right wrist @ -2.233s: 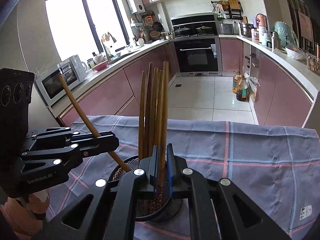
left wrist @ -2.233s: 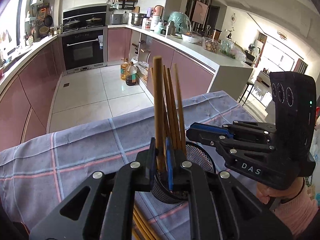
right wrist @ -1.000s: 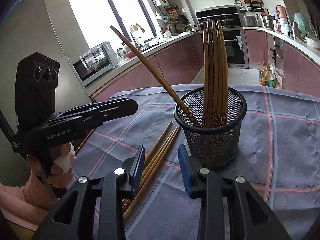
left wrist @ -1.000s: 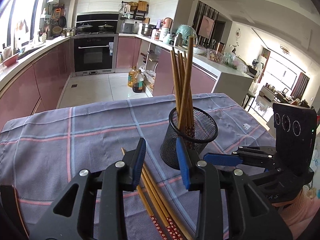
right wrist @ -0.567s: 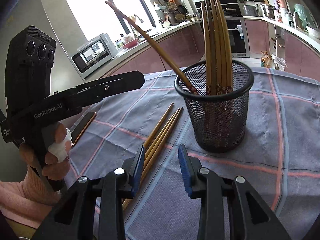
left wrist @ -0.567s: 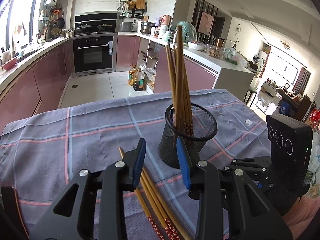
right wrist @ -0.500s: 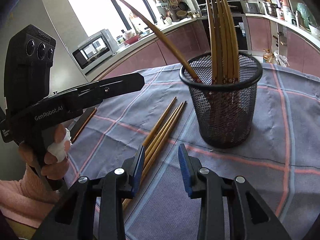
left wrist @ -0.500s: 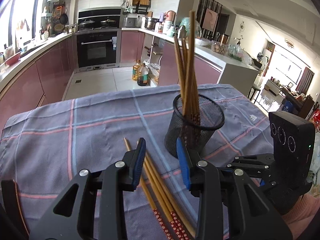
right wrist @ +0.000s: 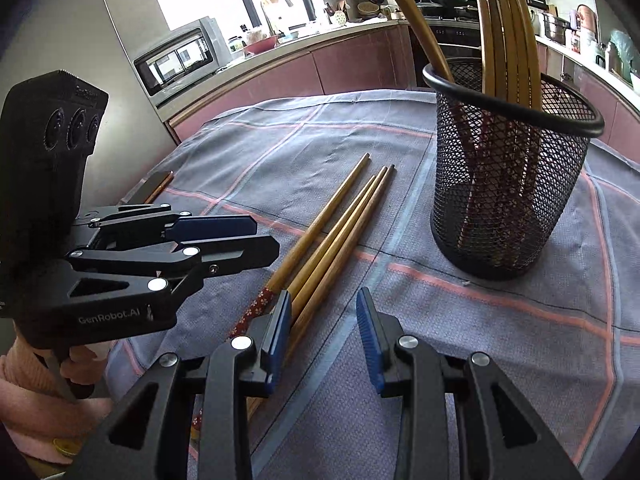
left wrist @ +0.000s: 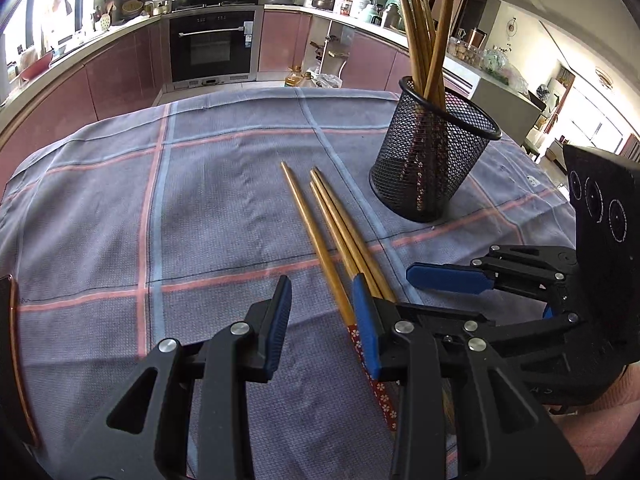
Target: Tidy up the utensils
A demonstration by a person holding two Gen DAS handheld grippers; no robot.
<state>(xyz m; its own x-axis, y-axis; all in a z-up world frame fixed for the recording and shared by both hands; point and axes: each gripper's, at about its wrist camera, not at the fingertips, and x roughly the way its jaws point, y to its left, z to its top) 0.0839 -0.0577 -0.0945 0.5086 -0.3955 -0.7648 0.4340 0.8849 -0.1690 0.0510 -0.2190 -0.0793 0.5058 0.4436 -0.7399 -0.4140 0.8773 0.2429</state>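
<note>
Both tools parted and empty: left tool [left wrist: 322, 316] and right tool [right wrist: 322, 334] each hang low over the desk's checked cloth [left wrist: 200, 200], nothing between the pads.

Three loose chopsticks [left wrist: 332, 232] lie flat on the cloth, nearly parallel, two touching and one just beside them, patterned ends toward us. The left tool's right-hand pad [left wrist: 366, 320] sits over the pair; the right tool's left-hand pad [right wrist: 278, 324] sits over the same bundle. The rest already stand in the mesh cup [left wrist: 432, 160], which is near the sticks' far tips but not touching them.

Our read: next step is picking the loose ones and dropping them in the cup.

Risks:
- Both tools crowd the same end of the bundle. We'd likely collide or pinch the same stick.
- Sticks lie flat and close together, so a pad can ride on top and roll them apart instead of straddling one.
- Grabbing two at once may scissor them in the grip and drop one.
- The cup looks light, with tall sticks leaning out. A bump on insertion could tip it.
- The cloth may bunch if the pads scrape it.
</note>
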